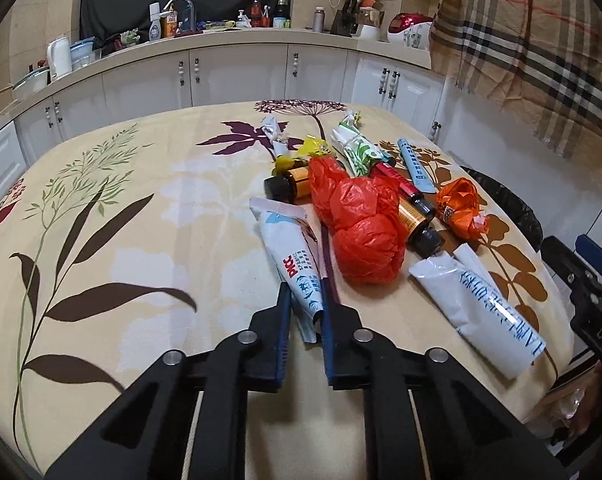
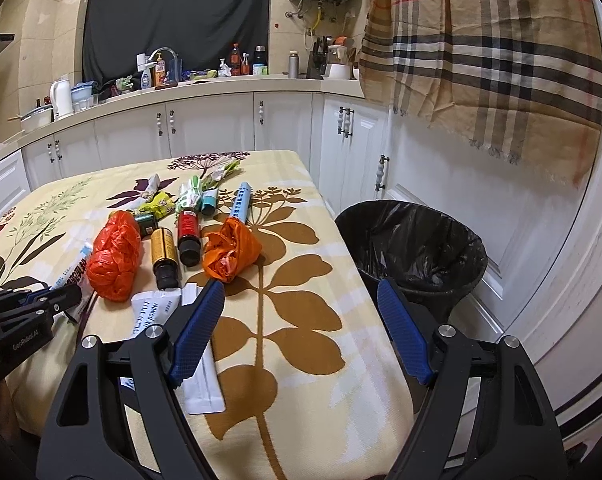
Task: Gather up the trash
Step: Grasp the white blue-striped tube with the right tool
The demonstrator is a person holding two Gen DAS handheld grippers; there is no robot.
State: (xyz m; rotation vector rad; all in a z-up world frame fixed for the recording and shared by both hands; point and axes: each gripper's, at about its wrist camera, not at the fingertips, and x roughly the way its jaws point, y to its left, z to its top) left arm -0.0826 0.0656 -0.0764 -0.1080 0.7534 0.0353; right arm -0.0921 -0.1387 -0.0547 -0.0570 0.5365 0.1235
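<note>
While the left gripper (image 1: 305,304) clamps a white tube (image 1: 291,256) on the worktop (image 1: 121,240), the right gripper (image 2: 301,332) hangs open nr the bin (image 2: 413,240).

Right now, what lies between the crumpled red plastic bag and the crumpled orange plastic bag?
Two dark bottles lie between the crumpled red plastic bag and crumpled orange plastic bag: a gold-labelled one and a red-labelled one, clearest in the right wrist view.

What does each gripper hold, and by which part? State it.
The left gripper is shut on the white toothpaste tube, clamped at its near, flattened end. The right gripper is open and holds nothing.
</note>
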